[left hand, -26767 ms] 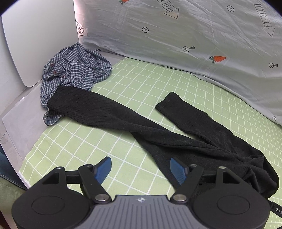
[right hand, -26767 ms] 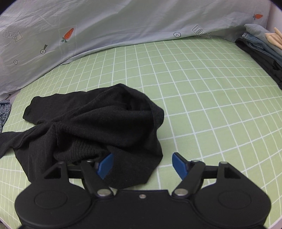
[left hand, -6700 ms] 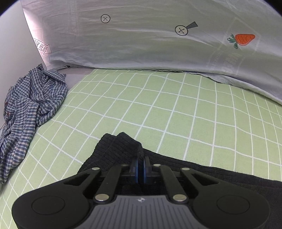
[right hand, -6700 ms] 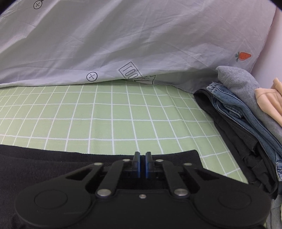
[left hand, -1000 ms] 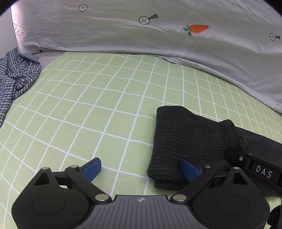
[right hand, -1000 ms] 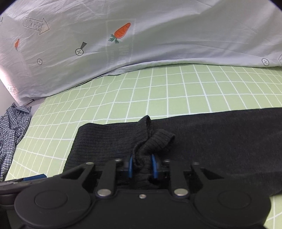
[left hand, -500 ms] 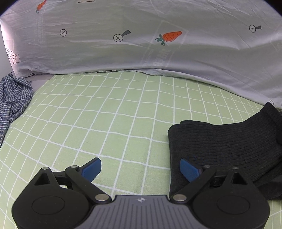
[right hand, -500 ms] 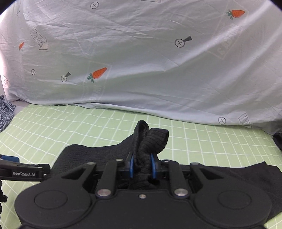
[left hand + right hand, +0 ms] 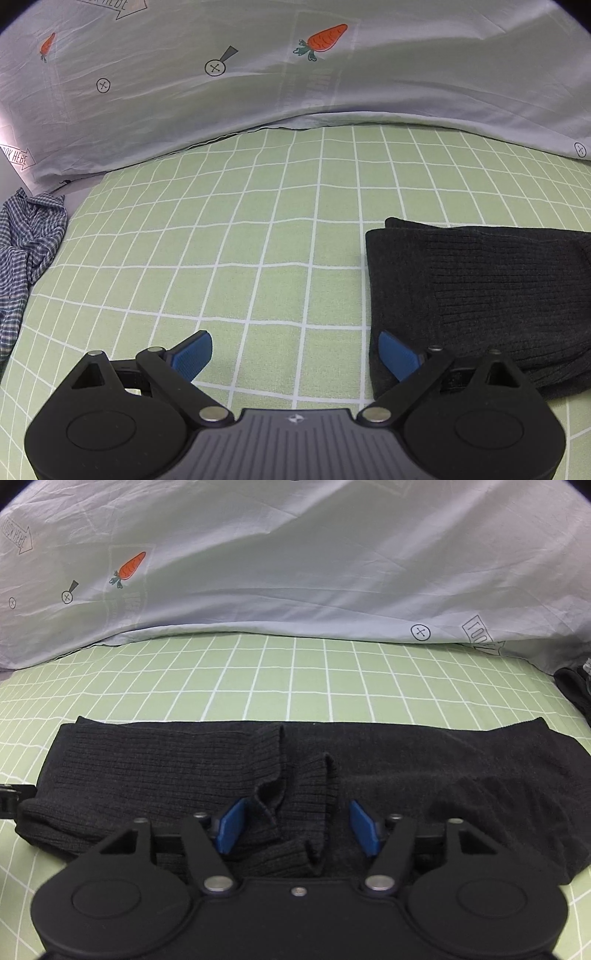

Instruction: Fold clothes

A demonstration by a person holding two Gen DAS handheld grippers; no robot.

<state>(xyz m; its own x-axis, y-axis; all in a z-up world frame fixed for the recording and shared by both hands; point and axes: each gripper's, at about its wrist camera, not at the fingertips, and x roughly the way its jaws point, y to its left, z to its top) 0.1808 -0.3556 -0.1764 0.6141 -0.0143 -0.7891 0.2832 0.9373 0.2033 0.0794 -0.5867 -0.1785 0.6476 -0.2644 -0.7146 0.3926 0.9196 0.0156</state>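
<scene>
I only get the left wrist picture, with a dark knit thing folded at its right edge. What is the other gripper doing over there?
Observer: The right gripper sits low over the black sweater. Its jaws are opening, and two ribbed cuffs lie crumpled between them, with the pads not pressing on them.
Operator: So how big is that sweater really?
Observer: It is folded into one long band, running from the end you see across most of the green checked sheet.
Operator: Is anything past its far end?
Observer: Yes, some dark clothing lies at the right edge of the sheet. Too little of it shows to say what it is.
</scene>
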